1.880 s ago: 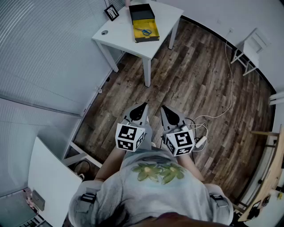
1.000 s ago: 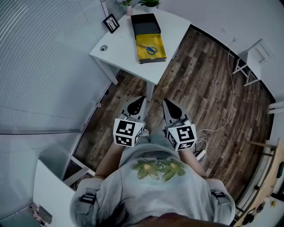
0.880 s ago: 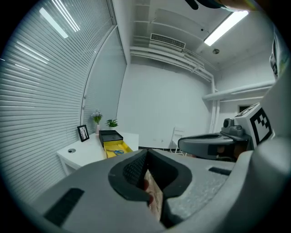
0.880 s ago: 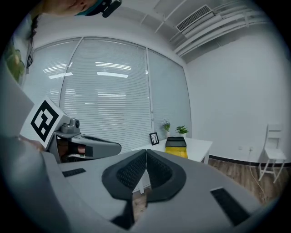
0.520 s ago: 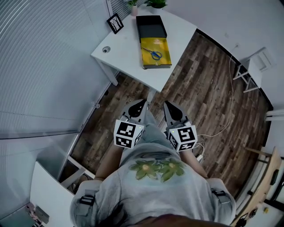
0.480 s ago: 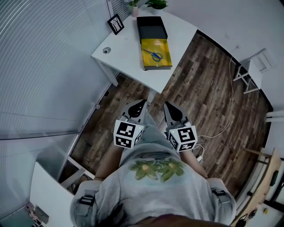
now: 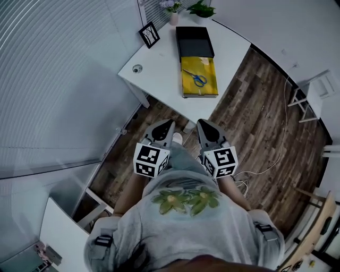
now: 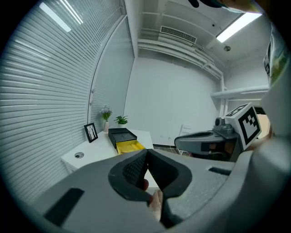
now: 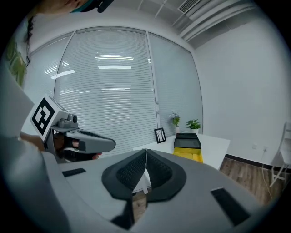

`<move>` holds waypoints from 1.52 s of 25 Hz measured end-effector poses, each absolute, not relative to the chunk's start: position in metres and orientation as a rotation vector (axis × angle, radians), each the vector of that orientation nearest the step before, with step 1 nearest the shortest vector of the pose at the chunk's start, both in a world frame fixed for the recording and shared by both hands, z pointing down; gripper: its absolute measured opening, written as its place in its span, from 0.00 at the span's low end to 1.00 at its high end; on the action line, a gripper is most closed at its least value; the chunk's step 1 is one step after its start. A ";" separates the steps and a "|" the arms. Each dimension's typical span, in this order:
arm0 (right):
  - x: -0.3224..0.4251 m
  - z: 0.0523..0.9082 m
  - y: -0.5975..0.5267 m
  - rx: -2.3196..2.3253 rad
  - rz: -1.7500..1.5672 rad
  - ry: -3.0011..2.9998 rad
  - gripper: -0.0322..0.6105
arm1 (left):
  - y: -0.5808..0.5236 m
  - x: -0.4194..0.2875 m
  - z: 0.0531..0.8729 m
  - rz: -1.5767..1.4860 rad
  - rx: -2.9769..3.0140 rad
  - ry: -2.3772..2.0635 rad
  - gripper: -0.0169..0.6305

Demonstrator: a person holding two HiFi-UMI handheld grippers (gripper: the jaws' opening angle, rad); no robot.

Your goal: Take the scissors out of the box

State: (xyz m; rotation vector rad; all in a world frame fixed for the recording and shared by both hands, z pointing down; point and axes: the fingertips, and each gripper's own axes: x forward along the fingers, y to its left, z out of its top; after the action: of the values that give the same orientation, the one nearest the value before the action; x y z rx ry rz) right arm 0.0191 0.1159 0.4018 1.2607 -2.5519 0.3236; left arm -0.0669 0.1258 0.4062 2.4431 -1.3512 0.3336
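Observation:
Blue-handled scissors (image 7: pixel 198 78) lie inside the yellow-lined open box (image 7: pixel 204 90) on the white table (image 7: pixel 159 69). The box's black lid part (image 7: pixel 194 41) sits just behind it. My left gripper (image 7: pixel 168 124) and right gripper (image 7: pixel 202 124) are held side by side in front of the person's body, well short of the table, both shut with nothing in them. In the left gripper view the box (image 8: pixel 128 146) shows beyond the closed jaws, with the right gripper (image 8: pixel 183 141) beside them. From the right gripper view, the box (image 9: pixel 188 154) lies ahead and the left gripper (image 9: pixel 107 144) is at left.
A small picture frame (image 7: pixel 149 34), two potted plants (image 7: pixel 201 9) and a round cable hole (image 7: pixel 137 68) are on the table. Window blinds run along the left. A white stool (image 7: pixel 313 93) and a cable (image 7: pixel 276 156) are on the wood floor at right.
The person has walked toward the table, so table and box appear nearer and lower in the head view. Both grippers stay shut in front of the body.

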 end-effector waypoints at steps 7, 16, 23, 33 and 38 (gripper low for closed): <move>0.014 0.407 0.058 1.291 0.341 -2.547 0.06 | 0.065 -0.075 0.404 0.381 2.472 -1.362 0.04; 0.013 0.415 -0.002 1.327 0.361 -2.511 0.06 | 0.004 -0.090 0.406 0.420 2.469 -1.371 0.04; 0.011 0.425 -0.043 1.321 0.378 -2.502 0.06 | -0.036 -0.092 0.414 0.454 2.467 -1.360 0.04; 0.022 0.429 -0.089 1.346 0.361 -2.500 0.06 | -0.078 -0.079 0.428 0.460 2.466 -1.330 0.04; 0.031 0.435 -0.098 1.364 0.358 -2.486 0.06 | -0.084 -0.075 0.445 0.490 2.449 -1.297 0.04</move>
State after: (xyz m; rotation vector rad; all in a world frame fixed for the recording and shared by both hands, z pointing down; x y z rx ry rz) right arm 0.0307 -0.0984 0.4350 1.3639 -2.4859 0.3585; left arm -0.0750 -0.0843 0.4447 2.4494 -1.2970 0.4903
